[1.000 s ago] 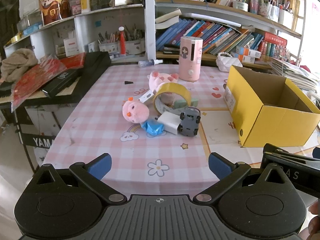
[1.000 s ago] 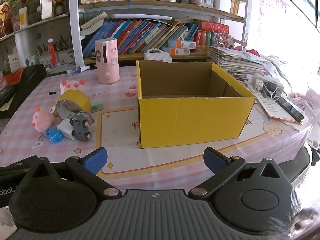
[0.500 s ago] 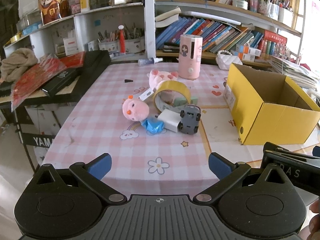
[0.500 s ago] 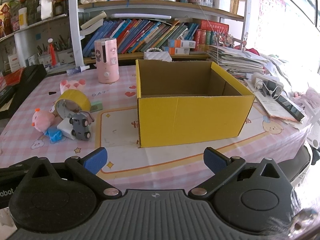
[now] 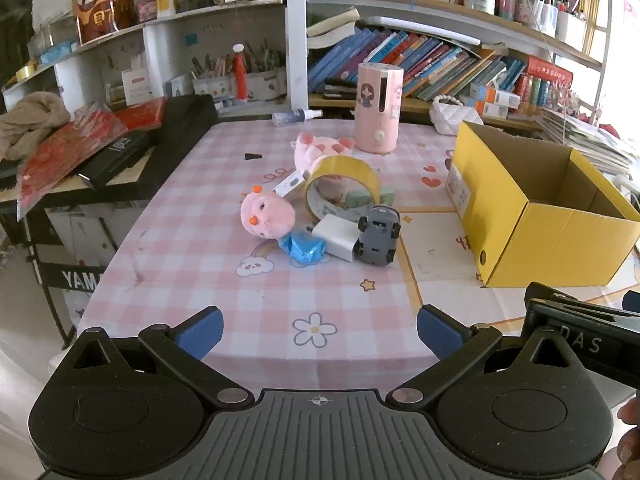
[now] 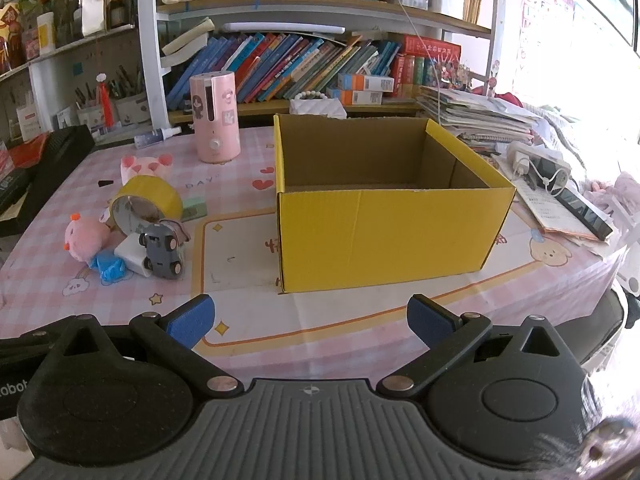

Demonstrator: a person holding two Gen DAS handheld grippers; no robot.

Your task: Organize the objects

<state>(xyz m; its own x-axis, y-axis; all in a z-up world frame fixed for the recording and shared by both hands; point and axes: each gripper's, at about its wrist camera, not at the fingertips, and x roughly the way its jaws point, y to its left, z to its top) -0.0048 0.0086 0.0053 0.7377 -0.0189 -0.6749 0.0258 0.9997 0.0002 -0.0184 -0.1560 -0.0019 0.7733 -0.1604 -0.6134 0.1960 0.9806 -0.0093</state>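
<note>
Evidently nothing has been sorted yet: the yellow box sits open-topped toward the table's right side, and what shows of its inside looks bare, though its floor is hidden from both views. The loose things lie heaped together near the table's middle, left of the box, likely so either gripper can reach them. The pink plush chick touches the crumpled blue wrapper; the white charger rests against the grey toy car, which lies tipped on its side. Behind them the yellow tape roll stands on edge, leaning on the pink plush paw.

The left gripper hovers over the table's near edge, jaws spread wide, holding and touching nothing. The right gripper is likewise spread and bare, facing the box's front wall.
</note>
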